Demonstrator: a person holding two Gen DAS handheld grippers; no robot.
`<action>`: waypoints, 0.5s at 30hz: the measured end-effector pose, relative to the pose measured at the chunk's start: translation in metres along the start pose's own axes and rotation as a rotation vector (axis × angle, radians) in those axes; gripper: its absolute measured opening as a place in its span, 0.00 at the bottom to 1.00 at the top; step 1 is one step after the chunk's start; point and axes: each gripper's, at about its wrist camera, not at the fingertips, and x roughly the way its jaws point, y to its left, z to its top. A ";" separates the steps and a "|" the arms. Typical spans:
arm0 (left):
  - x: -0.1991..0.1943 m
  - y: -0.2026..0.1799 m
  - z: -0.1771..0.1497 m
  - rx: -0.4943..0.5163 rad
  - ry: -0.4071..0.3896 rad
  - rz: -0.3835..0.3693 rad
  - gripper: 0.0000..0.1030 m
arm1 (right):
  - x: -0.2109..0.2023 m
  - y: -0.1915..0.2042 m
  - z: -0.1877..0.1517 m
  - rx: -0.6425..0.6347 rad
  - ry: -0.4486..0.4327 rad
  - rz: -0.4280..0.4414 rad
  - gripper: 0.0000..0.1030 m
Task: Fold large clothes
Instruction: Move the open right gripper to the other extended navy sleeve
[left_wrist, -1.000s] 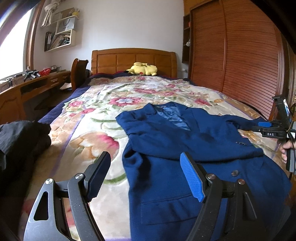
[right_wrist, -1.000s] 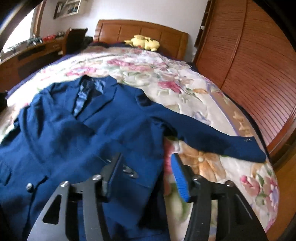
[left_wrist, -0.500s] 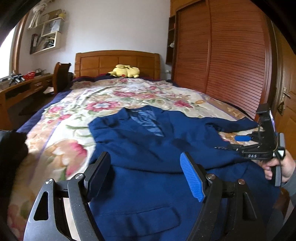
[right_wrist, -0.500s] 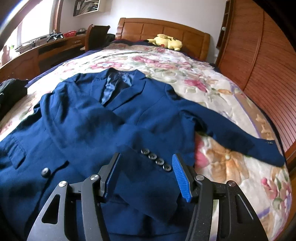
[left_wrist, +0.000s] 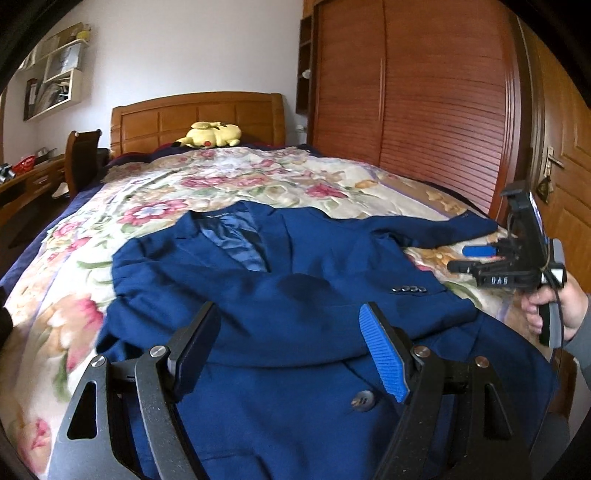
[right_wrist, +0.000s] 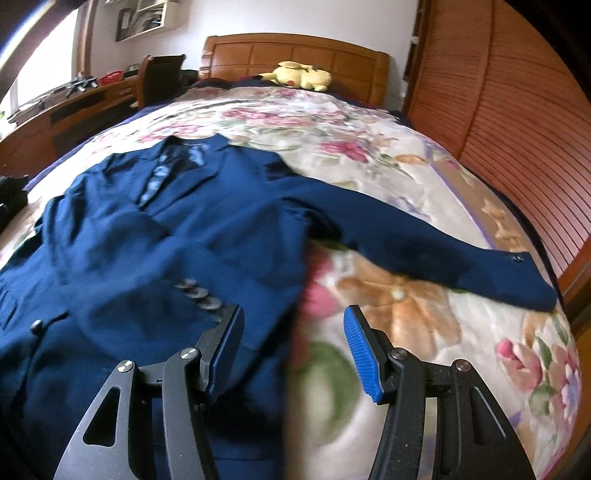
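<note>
Navy blue suit jacket lies front-up on the bed's floral bedspread, collar toward the wooden headboard, hem at the foot end. One sleeve is folded across the chest; its cuff, with a row of four buttons, rests on the front panel. The other sleeve stretches out straight over the bedspread toward the louvred wardrobe side, cuff near the bed's edge. Light blue lining shows at the open collar.

Left gripper hangs above the lower front of the jacket, fingers spread wide, nothing between them. A front button sits just below the blue pad.

Right gripper hovers over the jacket's side edge, where fabric meets bedspread. Its fingers are also parted and grip nothing; the left finger is over the cloth near the folded cuff's buttons, the right over bare bedspread. In the left wrist view this gripper appears at the bed's right side, held in the person's right hand, apart from the outstretched sleeve.

Yellow plush toy sits against the headboard. A chair and a bench stand along the left wall; wall shelves above. Near field of the right wrist view is blurred.
</note>
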 end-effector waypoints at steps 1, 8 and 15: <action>0.004 -0.003 0.000 0.008 0.007 0.000 0.76 | 0.001 -0.007 0.000 0.004 -0.008 0.005 0.56; 0.023 -0.015 0.001 0.026 0.039 -0.004 0.76 | 0.015 -0.049 0.010 0.040 -0.034 -0.051 0.69; 0.029 -0.022 -0.002 0.047 0.053 0.007 0.76 | 0.038 -0.099 0.023 0.099 -0.014 -0.118 0.76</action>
